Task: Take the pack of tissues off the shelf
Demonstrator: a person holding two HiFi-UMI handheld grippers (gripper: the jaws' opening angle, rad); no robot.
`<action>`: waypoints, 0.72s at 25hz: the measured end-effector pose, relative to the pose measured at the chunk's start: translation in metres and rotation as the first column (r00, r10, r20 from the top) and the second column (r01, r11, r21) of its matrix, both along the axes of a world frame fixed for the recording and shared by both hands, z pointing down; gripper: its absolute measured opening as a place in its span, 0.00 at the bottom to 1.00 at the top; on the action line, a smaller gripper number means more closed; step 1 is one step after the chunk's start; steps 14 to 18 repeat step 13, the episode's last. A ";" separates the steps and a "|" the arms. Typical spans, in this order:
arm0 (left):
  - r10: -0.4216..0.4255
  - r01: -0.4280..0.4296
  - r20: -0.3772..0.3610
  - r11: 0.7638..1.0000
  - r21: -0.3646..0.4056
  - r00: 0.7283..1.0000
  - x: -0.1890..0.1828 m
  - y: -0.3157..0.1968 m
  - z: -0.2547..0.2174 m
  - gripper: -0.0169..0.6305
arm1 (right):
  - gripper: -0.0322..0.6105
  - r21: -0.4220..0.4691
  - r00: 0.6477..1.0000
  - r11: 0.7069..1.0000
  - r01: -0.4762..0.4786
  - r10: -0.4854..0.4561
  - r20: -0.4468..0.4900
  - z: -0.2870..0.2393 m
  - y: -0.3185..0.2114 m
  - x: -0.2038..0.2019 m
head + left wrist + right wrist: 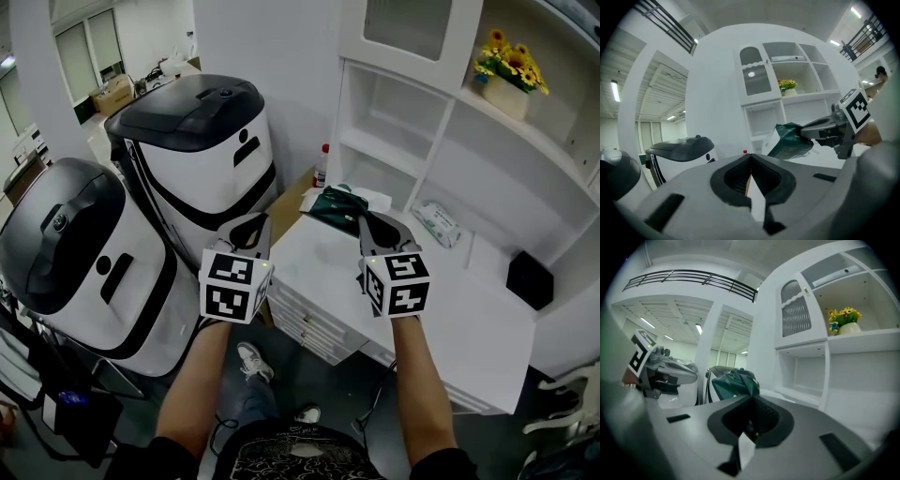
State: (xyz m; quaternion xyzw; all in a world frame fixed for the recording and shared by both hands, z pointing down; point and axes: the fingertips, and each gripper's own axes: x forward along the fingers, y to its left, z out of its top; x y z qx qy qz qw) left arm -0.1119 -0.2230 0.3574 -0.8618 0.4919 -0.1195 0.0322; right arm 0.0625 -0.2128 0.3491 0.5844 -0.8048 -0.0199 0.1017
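Observation:
A dark green pack of tissues (pixel 336 206) hangs over the left end of the white counter (pixel 450 319), pinched at its near edge by my right gripper (pixel 367 223). The right gripper view shows the crumpled green pack (pixel 733 385) sticking out beyond the shut jaws of the right gripper (pixel 751 416). My left gripper (pixel 251 227) is beside it to the left, shut with nothing in it. In the left gripper view its own jaws meet at the left gripper (pixel 750 172), and the pack (pixel 790 140) shows held by the right gripper (pixel 806 132).
A white wrapped pack (pixel 438 223) lies in the shelf's lower compartment, with a black box (pixel 530 279) to its right. Yellow flowers (pixel 511 66) stand on an upper shelf. A red-capped bottle (pixel 322 165) is at the counter's far corner. Two white-and-black machines (pixel 202 141) (pixel 84 253) stand on the left.

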 end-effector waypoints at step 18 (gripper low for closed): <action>-0.009 0.009 -0.003 1.000 -0.008 1.000 -0.002 -0.005 0.001 0.04 | 0.06 0.007 1.000 1.000 0.014 -0.014 0.001 0.000 -0.004 -0.005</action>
